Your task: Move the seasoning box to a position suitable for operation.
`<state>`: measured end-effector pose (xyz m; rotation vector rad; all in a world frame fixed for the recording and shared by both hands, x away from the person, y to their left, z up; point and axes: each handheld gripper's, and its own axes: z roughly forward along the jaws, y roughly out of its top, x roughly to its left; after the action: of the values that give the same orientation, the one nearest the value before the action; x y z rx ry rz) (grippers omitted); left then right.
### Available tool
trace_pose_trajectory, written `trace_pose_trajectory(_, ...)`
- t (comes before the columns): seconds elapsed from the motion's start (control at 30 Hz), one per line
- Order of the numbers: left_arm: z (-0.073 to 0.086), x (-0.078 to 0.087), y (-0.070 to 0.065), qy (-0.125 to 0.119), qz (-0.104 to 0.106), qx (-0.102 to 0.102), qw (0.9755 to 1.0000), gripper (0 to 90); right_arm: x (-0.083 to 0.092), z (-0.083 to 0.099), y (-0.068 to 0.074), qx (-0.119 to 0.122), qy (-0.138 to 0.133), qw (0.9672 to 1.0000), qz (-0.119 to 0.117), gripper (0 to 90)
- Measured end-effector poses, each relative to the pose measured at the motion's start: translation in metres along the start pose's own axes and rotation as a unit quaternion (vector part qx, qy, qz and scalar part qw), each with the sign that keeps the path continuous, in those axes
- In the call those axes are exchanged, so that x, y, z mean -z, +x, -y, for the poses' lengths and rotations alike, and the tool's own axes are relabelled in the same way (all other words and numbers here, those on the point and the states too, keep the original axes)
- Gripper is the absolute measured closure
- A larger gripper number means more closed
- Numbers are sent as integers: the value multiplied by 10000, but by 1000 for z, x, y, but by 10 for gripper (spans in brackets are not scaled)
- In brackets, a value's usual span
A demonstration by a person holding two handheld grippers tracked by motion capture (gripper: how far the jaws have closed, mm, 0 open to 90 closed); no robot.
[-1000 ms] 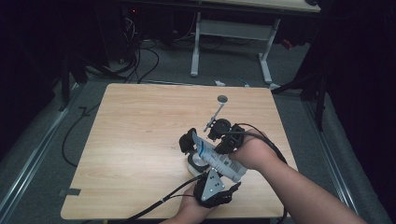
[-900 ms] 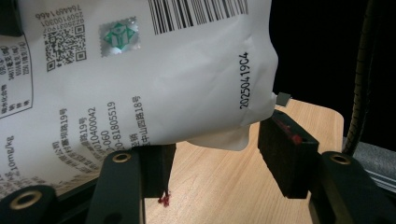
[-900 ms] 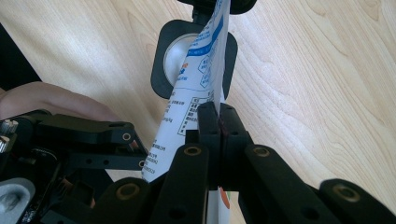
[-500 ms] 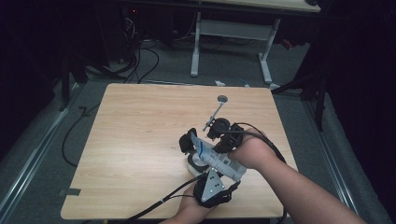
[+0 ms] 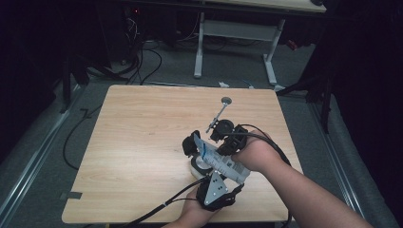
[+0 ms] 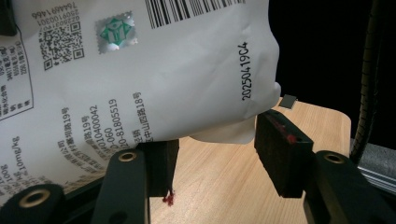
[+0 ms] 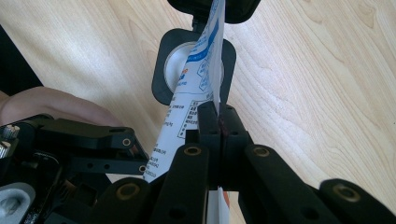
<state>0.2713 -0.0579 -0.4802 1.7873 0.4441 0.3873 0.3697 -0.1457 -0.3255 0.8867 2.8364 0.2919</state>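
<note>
Wooden table (image 5: 142, 142): right gripper (image 7: 218, 116) pinches pouch (image 7: 198, 88); left gripper (image 6: 217, 154) gapes beneath it.

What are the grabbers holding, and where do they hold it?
The right gripper pinches a white printed plastic pouch by its thin edge. The left gripper stands open at the pouch's bottom.

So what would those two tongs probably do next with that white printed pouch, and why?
Probably close the left tongs onto the white printed plastic pouch. Their jaws stand apart, the pouch's lower edge hanging between them, one pad touching at most. The right tongs already pinch the pouch's edge above a white cup in a black holder, so a second grip would steady it.
</note>
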Motion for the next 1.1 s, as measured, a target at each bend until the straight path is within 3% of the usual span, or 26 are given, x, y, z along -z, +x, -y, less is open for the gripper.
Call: trace_pose_trajectory(1.1,0,0,1,-14,-24,26,10000,507,-2,-3,-1,25,-8,10000,8,900)
